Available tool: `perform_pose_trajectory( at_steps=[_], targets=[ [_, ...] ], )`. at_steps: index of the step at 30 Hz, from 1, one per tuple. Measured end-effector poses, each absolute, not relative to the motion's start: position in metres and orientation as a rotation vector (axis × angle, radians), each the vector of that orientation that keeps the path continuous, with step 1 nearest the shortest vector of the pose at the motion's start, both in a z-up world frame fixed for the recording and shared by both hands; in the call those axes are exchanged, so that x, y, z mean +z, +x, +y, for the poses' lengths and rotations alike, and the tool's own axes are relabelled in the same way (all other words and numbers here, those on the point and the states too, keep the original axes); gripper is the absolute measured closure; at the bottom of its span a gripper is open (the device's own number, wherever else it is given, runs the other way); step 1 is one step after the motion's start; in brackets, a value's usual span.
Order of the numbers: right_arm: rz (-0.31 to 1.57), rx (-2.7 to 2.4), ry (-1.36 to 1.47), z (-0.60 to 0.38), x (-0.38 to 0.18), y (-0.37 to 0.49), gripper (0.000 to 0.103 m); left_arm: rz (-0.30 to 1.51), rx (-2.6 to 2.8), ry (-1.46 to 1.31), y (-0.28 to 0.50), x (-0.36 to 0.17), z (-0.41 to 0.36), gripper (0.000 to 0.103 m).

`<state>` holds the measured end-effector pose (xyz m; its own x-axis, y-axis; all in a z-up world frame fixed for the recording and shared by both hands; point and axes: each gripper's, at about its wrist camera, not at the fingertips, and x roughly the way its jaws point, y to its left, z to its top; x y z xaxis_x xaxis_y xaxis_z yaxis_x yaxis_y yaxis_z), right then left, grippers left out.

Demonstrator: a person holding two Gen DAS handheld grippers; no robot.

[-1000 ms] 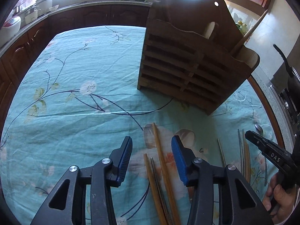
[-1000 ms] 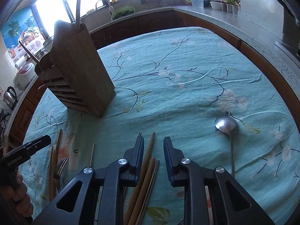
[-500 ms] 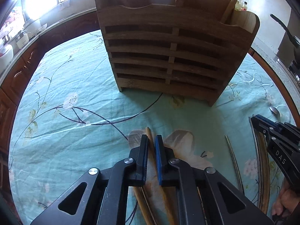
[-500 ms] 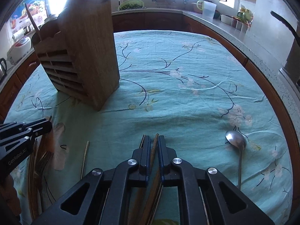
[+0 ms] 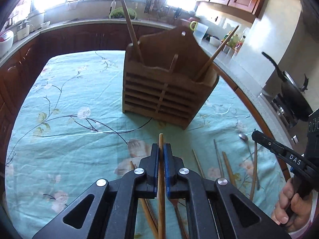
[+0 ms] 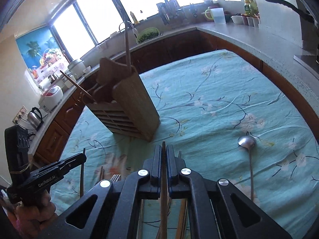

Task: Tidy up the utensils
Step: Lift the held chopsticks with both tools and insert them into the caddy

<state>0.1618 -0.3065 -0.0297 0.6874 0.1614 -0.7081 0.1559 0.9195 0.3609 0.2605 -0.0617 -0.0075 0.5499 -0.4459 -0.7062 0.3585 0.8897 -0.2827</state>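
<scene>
Left gripper [image 5: 161,151] clamped on a light chopstick [image 5: 161,195], tip poking out at 12 o'clock past the pads. Right gripper [image 6: 163,152] clamped on a darker chopstick [image 6: 163,199], same pose. Both sets of jaws have just been closing, stick between them. Wooden holder [image 5: 167,87] stands on the teal cloth [image 5: 69,131], at 12 from the left gripper and 11 from the right; two sticks already lean in it. Loose chopsticks [image 5: 229,169] lie at 3 o'clock of the left gripper. Ladle [image 6: 247,142] at 2 o'clock of the right.
</scene>
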Motion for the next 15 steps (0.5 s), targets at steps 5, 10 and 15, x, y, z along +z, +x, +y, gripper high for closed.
perform_pose_trajectory(
  at_steps=[5, 10, 15],
  targets=[
    [0.734, 0.028, 0.417, -0.306, 0.009, 0.144, 0.099, 0.783, -0.507, -0.152, 0.224, 0.022, -0.038, 0.1],
    [0.652, 0.048, 0.401, -0.302, 0.044, 0.127, 0.099, 0.712, -0.534, -0.184, 0.189, 0.053, -0.011, 0.1],
    [0.583, 0.06, 0.384, -0.297, 0.072, 0.118, 0.099, 0.648, -0.555, -0.21, 0.163, 0.073, 0.014, 0.1]
  ],
)
